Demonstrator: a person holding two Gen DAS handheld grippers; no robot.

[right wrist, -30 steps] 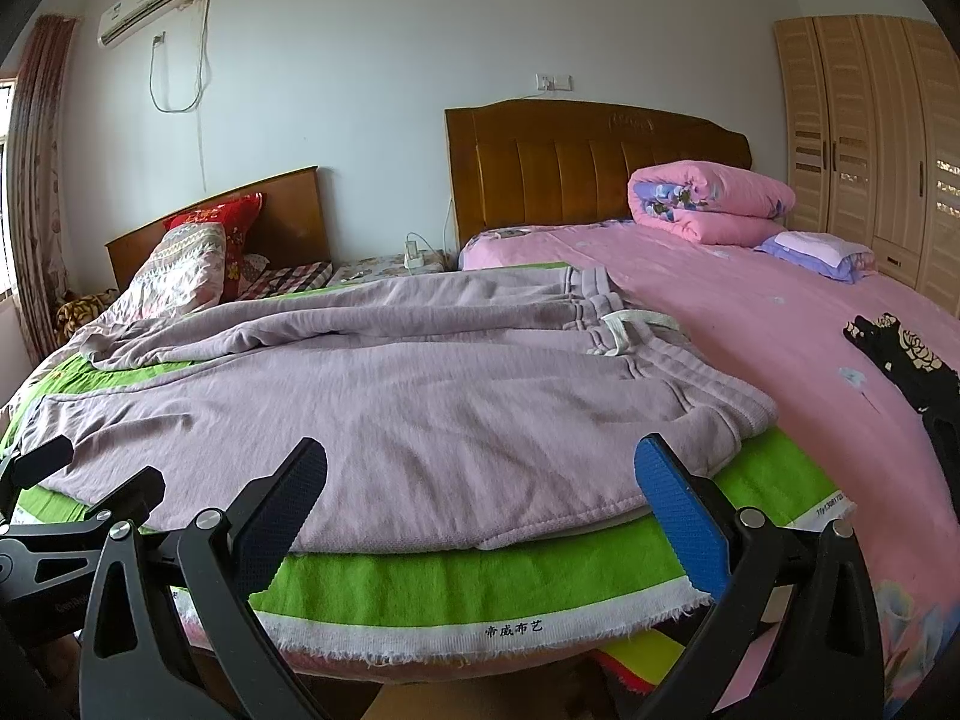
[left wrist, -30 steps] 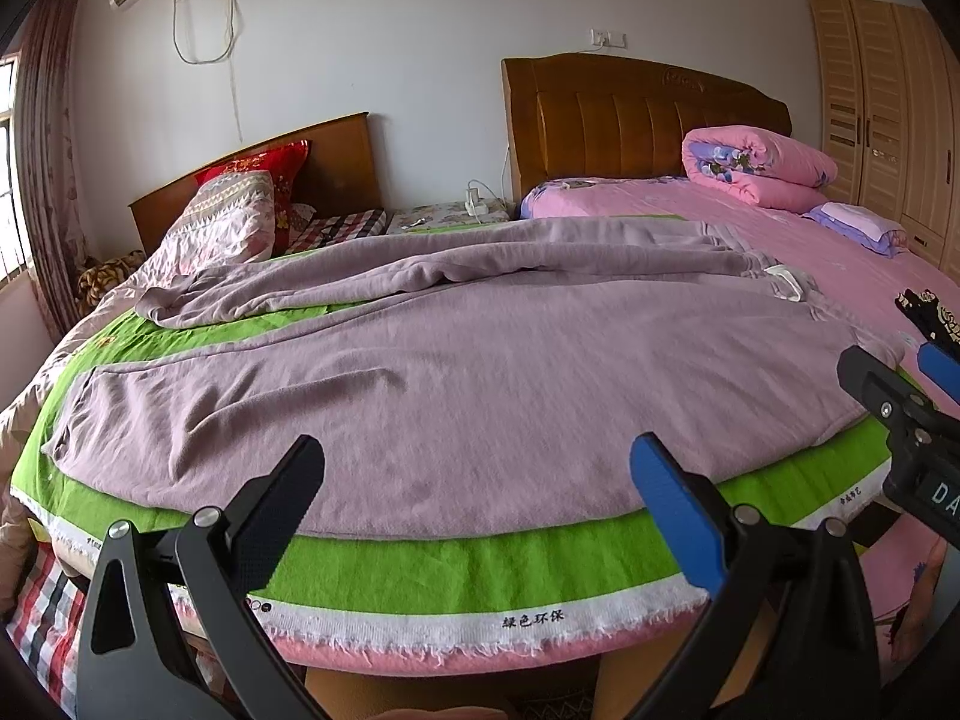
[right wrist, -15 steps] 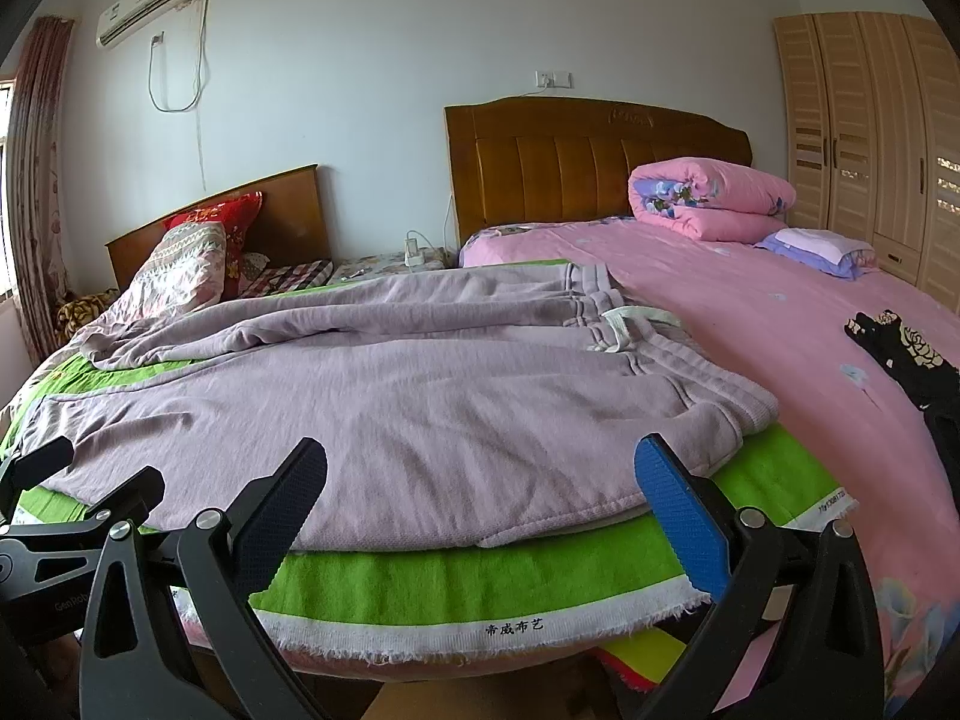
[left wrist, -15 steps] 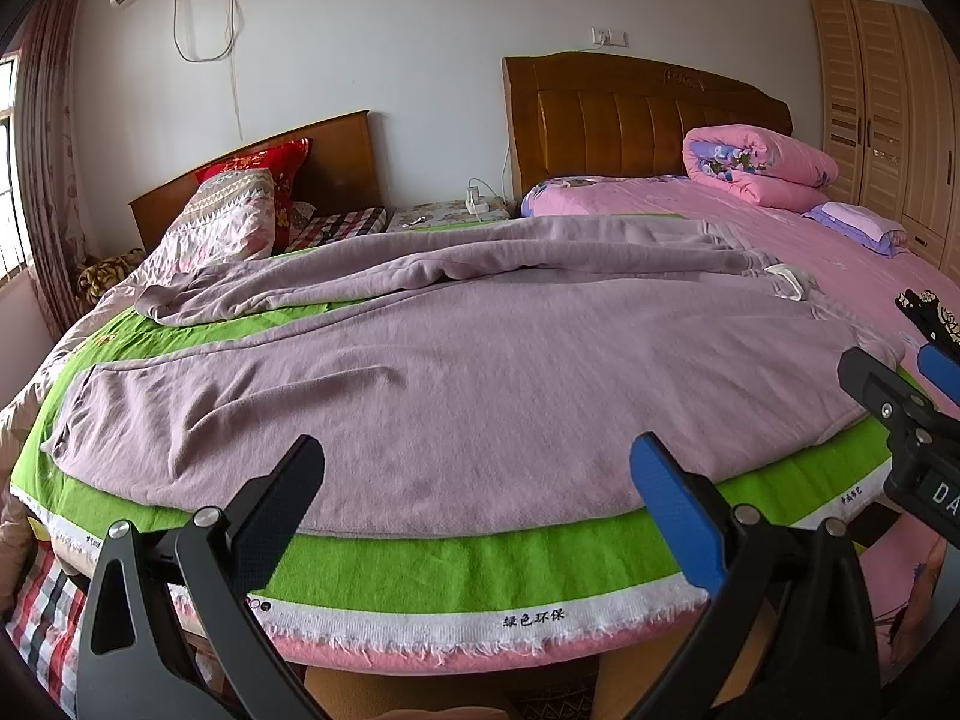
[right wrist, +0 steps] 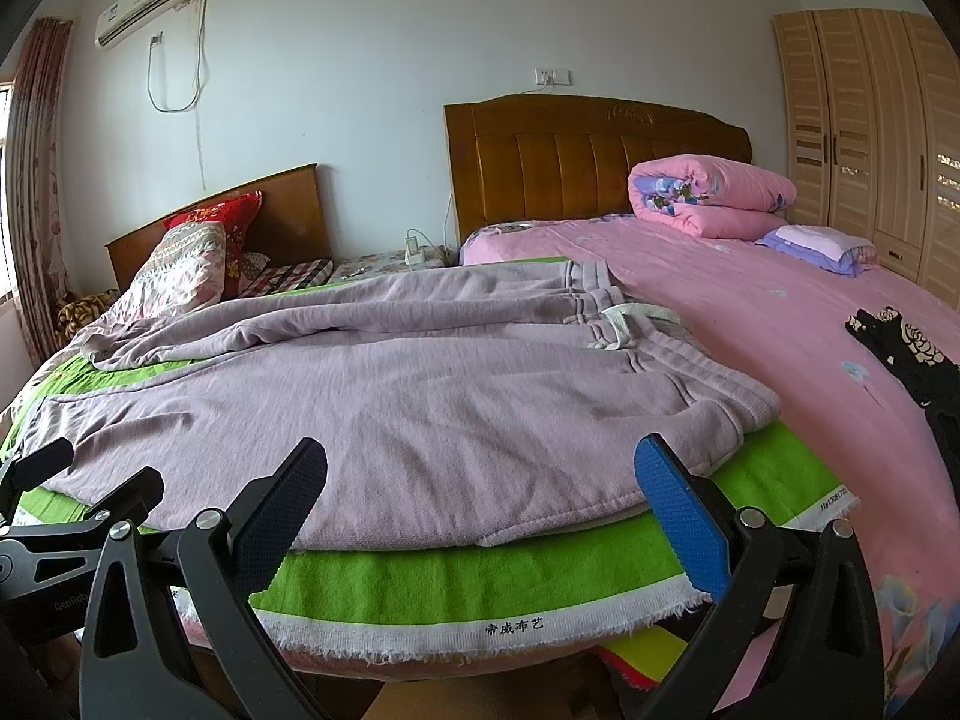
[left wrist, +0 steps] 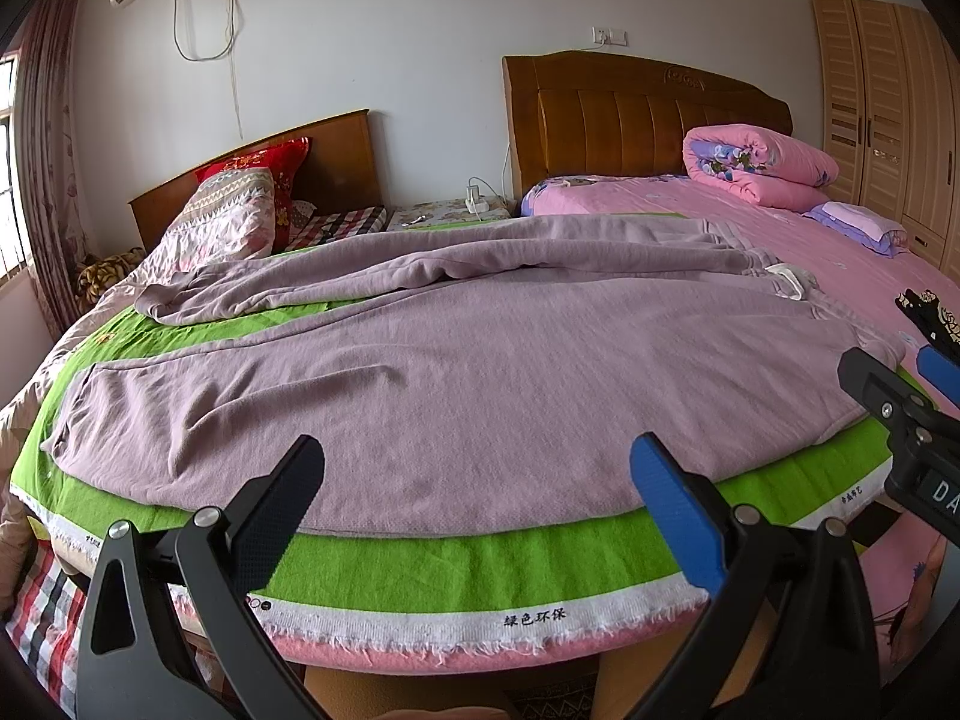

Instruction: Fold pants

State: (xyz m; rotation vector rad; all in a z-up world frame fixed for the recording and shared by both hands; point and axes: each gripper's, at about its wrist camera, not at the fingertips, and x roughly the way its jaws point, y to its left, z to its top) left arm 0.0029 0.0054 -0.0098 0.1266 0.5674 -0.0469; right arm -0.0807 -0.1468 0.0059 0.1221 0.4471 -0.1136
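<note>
Mauve sweatpants [left wrist: 456,372] lie spread on a green cloth [left wrist: 456,570] over the bed's near edge, waistband at the right [right wrist: 624,324], legs running left. The far leg lies rumpled behind the near one. My left gripper [left wrist: 480,504] is open and empty, just in front of the pants' near edge at mid-length. My right gripper [right wrist: 486,498] is open and empty, in front of the near edge close to the waistband end. The right gripper also shows at the right of the left wrist view [left wrist: 900,420], and the left gripper shows at the left of the right wrist view [right wrist: 60,510].
A pink sheet [right wrist: 780,330] covers the bed to the right, with a black patterned garment [right wrist: 906,354] on it. A rolled pink quilt [right wrist: 708,198] lies by the wooden headboard [right wrist: 594,156]. A second bed with pillows [left wrist: 228,216] stands at the left. A wardrobe [right wrist: 870,132] is far right.
</note>
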